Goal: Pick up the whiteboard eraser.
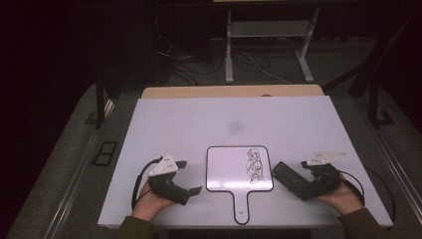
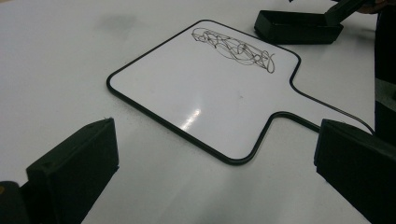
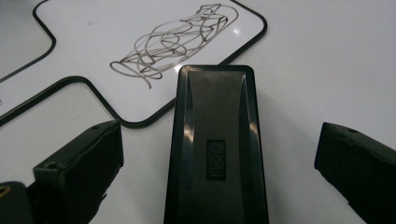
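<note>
A paddle-shaped whiteboard (image 1: 226, 172) with a black rim lies flat at the table's near middle, handle toward the person. A dark scribble (image 1: 254, 166) covers its right part, and is also seen as a scribble (image 2: 233, 49) and a scribble (image 3: 173, 39). A black eraser (image 1: 284, 174) rests on the table just right of the board. My right gripper (image 1: 301, 180) is open around the eraser (image 3: 215, 149), with a gap on each side. My left gripper (image 1: 190, 176) is open left of the board, jaws spread wide and facing the whiteboard (image 2: 196, 93), nothing between them.
The white table (image 1: 174, 124) has a faint grey smudge (image 1: 235, 127) beyond the board. Its front edge runs just beyond the board's handle (image 1: 241, 206). A wooden tabletop edge (image 1: 231, 91) lies behind it, with white desk legs (image 1: 229, 50) and cables on the dark floor.
</note>
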Tool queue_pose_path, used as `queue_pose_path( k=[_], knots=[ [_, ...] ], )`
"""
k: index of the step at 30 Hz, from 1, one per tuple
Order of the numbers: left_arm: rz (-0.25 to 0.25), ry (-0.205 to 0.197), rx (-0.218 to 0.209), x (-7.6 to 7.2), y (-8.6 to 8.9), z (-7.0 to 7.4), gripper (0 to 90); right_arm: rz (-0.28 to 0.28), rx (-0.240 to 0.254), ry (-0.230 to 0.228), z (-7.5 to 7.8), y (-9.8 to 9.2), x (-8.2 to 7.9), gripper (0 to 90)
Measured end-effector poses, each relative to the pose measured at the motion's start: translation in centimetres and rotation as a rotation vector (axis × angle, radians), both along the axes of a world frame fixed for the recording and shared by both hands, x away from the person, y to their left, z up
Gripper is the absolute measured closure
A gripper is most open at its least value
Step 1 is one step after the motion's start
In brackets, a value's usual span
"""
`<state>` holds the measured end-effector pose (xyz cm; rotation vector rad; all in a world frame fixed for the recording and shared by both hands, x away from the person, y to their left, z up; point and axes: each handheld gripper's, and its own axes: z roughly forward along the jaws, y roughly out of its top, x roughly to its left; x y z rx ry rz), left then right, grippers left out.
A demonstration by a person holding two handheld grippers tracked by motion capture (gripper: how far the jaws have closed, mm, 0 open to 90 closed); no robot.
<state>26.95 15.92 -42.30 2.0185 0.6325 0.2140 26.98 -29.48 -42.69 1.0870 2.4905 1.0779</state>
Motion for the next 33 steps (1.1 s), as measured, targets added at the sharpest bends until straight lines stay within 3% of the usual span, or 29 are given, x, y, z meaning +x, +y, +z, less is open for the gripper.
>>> queue_pose_path(
  k=[13, 16, 33],
  knots=[
    [-0.001, -0.001, 0.009, 0.0, -0.1, -0.1, 0.0, 0.001, -0.064, 0.029, -0.7, 0.4, 0.1, 5.1],
    [-0.002, 0.0, 0.014, 0.0, -0.1, -0.1, 0.0, 0.002, -0.072, 0.031, -0.7, 0.3, 0.1, 13.3],
    [-0.002, -0.001, 0.015, 0.0, -0.1, -0.1, 0.0, 0.024, -0.143, 0.039, -0.9, 1.3, 0.2, 26.3]
  ],
)
